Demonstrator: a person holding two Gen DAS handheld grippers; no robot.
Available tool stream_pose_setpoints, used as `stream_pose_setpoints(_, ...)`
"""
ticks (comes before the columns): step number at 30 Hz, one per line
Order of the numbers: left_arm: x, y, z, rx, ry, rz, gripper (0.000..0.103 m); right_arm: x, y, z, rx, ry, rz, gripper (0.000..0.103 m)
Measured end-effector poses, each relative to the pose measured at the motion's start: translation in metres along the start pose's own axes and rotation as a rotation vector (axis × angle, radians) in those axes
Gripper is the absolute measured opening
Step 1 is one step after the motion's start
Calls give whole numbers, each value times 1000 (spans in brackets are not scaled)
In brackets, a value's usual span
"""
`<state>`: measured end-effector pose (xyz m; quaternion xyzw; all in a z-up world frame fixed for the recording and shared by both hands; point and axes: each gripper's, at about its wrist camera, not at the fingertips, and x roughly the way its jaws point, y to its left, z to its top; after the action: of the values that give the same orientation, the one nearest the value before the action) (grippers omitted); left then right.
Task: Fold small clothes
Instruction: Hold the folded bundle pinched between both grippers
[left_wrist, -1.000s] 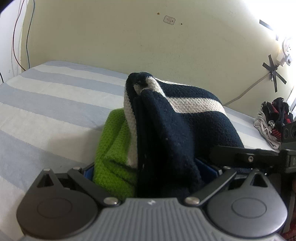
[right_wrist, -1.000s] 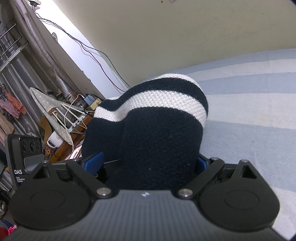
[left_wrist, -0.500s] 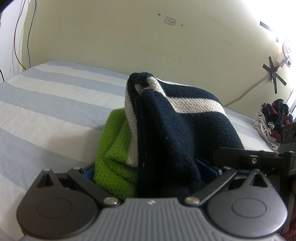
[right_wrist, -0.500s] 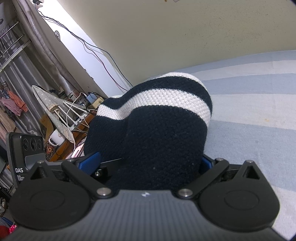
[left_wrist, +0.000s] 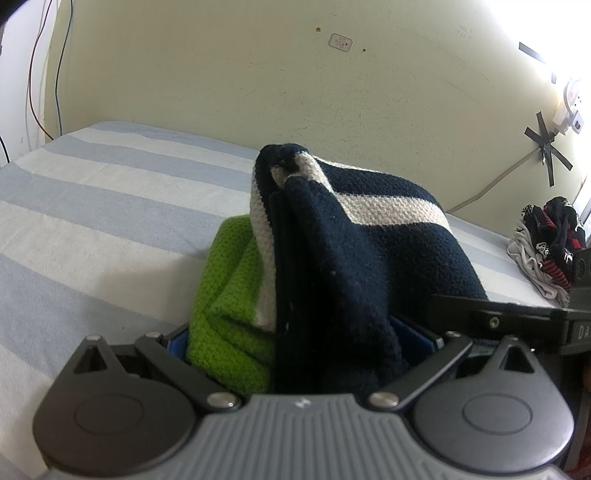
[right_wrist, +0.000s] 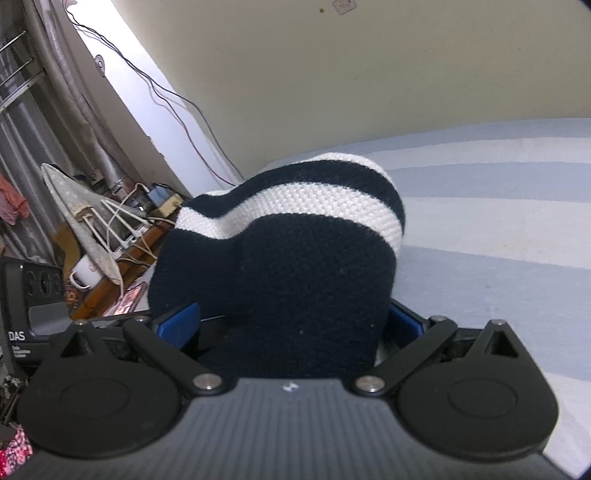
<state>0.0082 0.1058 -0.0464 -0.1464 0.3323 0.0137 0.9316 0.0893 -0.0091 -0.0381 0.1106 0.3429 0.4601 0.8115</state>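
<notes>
A knitted garment (left_wrist: 354, 251) in navy with a white stripe and a lime-green part (left_wrist: 225, 295) is bunched up above the striped bed. My left gripper (left_wrist: 303, 343) is shut on its folded edge, green and navy layers filling the gap between the blue pads. In the right wrist view the same navy-and-white knit (right_wrist: 295, 251) bulges out of my right gripper (right_wrist: 291, 325), which is shut on it. The right gripper's black body (left_wrist: 517, 314) shows at the right of the left wrist view, close beside the garment.
The bed sheet (left_wrist: 92, 206) has pale blue and white stripes and runs to a cream wall. A heap of other small clothes (left_wrist: 546, 251) lies at the far right of the bed. Left of the bed stand an ironing board (right_wrist: 85, 214) and cluttered furniture with cables.
The right gripper's view has shifted a little, the garment sitting slightly lower and further right in it. The left view is nearly unchanged. Both grips hold.
</notes>
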Motion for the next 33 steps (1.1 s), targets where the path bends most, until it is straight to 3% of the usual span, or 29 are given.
stream_pose_setpoints(33, -1, 0, 1, 5, 1, -3, 103, -3, -4, -3, 14, -6, 17, 103)
